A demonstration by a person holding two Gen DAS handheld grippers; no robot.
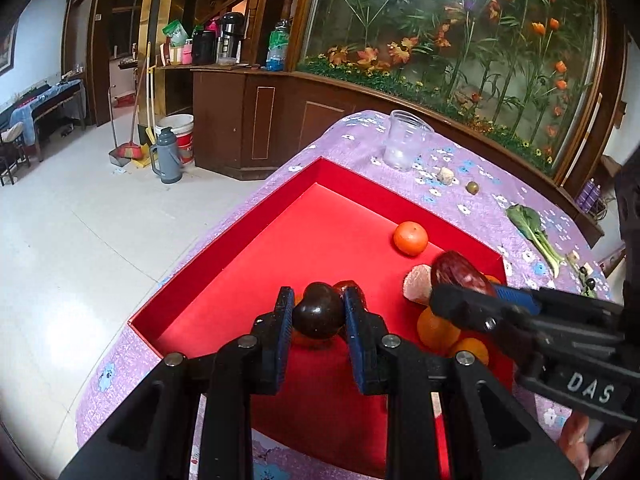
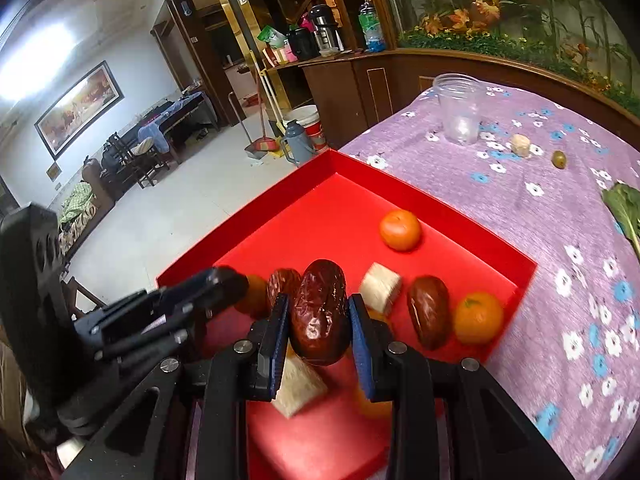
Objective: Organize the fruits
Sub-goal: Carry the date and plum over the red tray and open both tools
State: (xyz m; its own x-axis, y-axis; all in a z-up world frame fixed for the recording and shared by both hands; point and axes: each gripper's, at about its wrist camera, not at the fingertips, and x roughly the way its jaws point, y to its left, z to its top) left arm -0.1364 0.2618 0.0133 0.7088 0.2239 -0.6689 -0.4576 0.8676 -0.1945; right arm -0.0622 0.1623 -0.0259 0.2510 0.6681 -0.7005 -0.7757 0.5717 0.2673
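Observation:
A red tray lies on the purple flowered tablecloth. My left gripper is shut on a dark round fruit above the tray's near part. My right gripper is shut on a big wrinkled red date above the tray; it also shows in the left wrist view. In the tray lie oranges, other dates and white chunks.
On the cloth beyond the tray stand a clear plastic cup, a white lump, a small green fruit and a leafy green. A wooden cabinet and planter border the table's far side. Tiled floor lies to the left.

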